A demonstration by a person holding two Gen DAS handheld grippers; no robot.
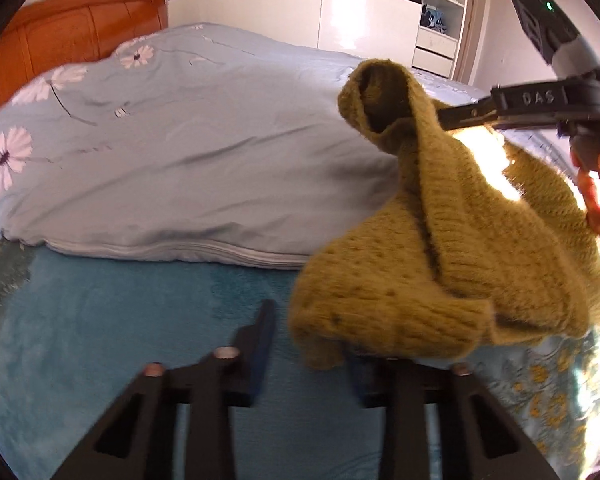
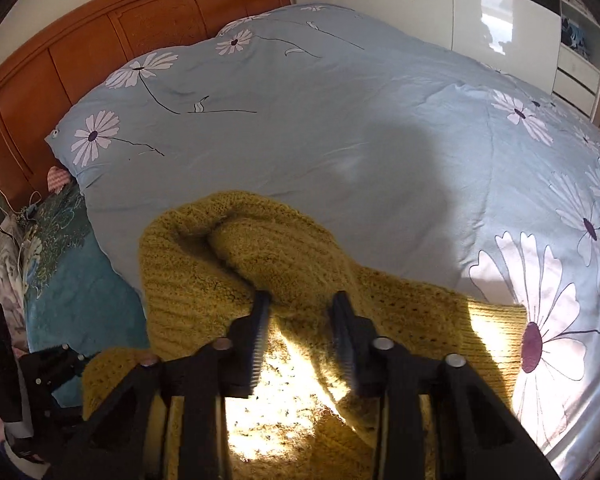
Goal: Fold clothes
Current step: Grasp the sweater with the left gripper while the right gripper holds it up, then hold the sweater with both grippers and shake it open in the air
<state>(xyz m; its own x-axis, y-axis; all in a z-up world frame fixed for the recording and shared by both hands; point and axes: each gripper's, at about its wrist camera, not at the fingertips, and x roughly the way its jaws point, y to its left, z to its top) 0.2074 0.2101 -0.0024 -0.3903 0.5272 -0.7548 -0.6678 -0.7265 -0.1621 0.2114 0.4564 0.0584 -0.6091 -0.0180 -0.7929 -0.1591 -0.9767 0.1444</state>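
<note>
Left tool (image 1: 306, 344) spread beneath mustard sweater (image 1: 440, 272), only left view shows right tool (image 1: 456, 118) clamping it.

Orange wooden headboard (image 2: 100, 44); pale-blue daisy-print duvet (image 2: 340, 128); glossy white wardrobe (image 1: 364, 12); open shelves (image 1: 440, 8); bright sunlight.

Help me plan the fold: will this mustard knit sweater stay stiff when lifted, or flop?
Probably floppy: pinched by the right gripper, the sweater hangs in drooping folds. Its chunky knit likely grips rather than slips. Seemingly light: one pinch holds it up.

Harsh sun glare, motion blur, fisheye vignette
</note>
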